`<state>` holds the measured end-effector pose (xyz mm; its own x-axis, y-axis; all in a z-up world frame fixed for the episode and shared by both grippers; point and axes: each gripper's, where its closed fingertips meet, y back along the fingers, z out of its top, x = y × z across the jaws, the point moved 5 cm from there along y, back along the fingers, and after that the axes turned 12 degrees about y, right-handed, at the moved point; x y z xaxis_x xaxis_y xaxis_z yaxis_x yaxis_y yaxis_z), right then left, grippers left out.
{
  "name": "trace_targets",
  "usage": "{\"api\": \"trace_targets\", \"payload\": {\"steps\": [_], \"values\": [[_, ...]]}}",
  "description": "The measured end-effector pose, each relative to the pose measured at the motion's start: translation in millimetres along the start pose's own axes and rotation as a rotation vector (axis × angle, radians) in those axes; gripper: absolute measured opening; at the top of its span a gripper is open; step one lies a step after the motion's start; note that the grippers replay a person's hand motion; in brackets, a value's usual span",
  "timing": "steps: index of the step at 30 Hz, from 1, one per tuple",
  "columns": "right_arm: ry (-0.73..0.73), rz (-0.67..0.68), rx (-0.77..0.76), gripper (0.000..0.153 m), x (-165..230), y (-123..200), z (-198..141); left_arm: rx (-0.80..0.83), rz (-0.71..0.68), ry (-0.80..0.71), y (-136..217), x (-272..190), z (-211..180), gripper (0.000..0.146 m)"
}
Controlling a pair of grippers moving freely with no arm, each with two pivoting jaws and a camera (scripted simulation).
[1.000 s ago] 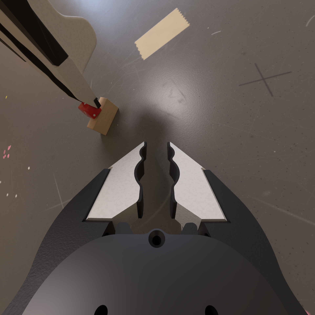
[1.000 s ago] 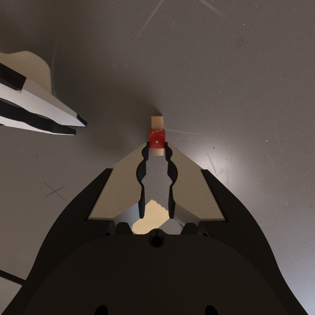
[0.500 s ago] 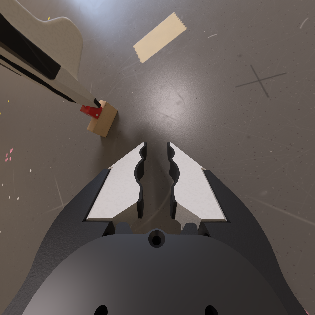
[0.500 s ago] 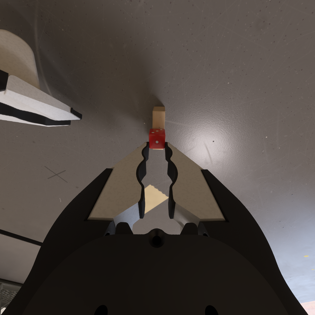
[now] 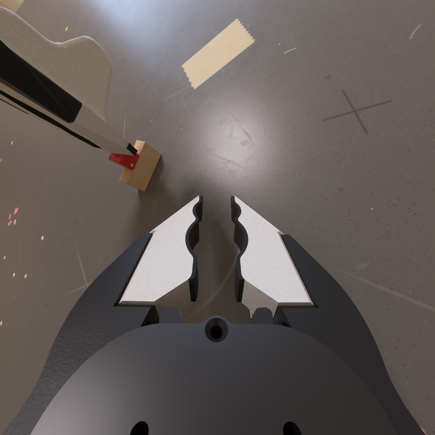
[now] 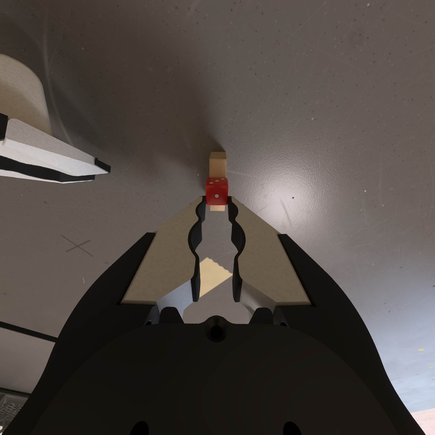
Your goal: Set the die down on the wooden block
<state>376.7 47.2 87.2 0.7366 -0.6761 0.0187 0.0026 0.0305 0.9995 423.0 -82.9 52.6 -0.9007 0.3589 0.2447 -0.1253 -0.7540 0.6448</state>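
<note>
A red die [image 6: 216, 191] with white pips is pinched between the tips of my right gripper [image 6: 216, 200], which is shut on it. Just beyond and under it stands a small wooden block [image 6: 217, 164] on the dark floor. In the left wrist view the die [image 5: 122, 160] hangs over the left edge of the block's [image 5: 143, 169] top, held by the right gripper's fingertips [image 5: 131, 149]. I cannot tell whether die and block touch. My left gripper [image 5: 216, 200] is open and empty, low and to the right of the block. It also shows in the right wrist view [image 6: 101, 168], at the left.
A strip of beige tape [image 5: 217, 53] lies on the floor beyond the block and shows between the right fingers [image 6: 211, 275]. A thin cross mark [image 5: 355, 113] is drawn to the right. Small paint specks [image 5: 13, 216] dot the floor at the left.
My right gripper has tilted flatter and brought the die lower against the block's top edge, still gripped. The left gripper has shifted only slightly and stays open.
</note>
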Motion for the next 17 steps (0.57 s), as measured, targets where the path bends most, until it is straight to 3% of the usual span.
{"api": "trace_targets", "payload": {"steps": [5, 9, 14, 17], "values": [[-0.019, 0.003, -0.037, 0.024, -2, 6, -6, 0.002, 0.002, 0.003, 0, 1, -1, 0.024], [-0.012, -0.037, -0.169, 0.025, -9, 22, -18, 0.002, 0.003, 0.007, 0, 1, -2, 0.023], [0.191, -0.085, -0.502, 0.024, -1, 19, -33, 0.003, 0.005, 0.001, -1, 1, -2, 0.023], [0.243, -0.158, -0.566, 0.024, 4, 6, -39, 0.001, 0.011, 0.004, -2, 1, -2, 0.023]]}}
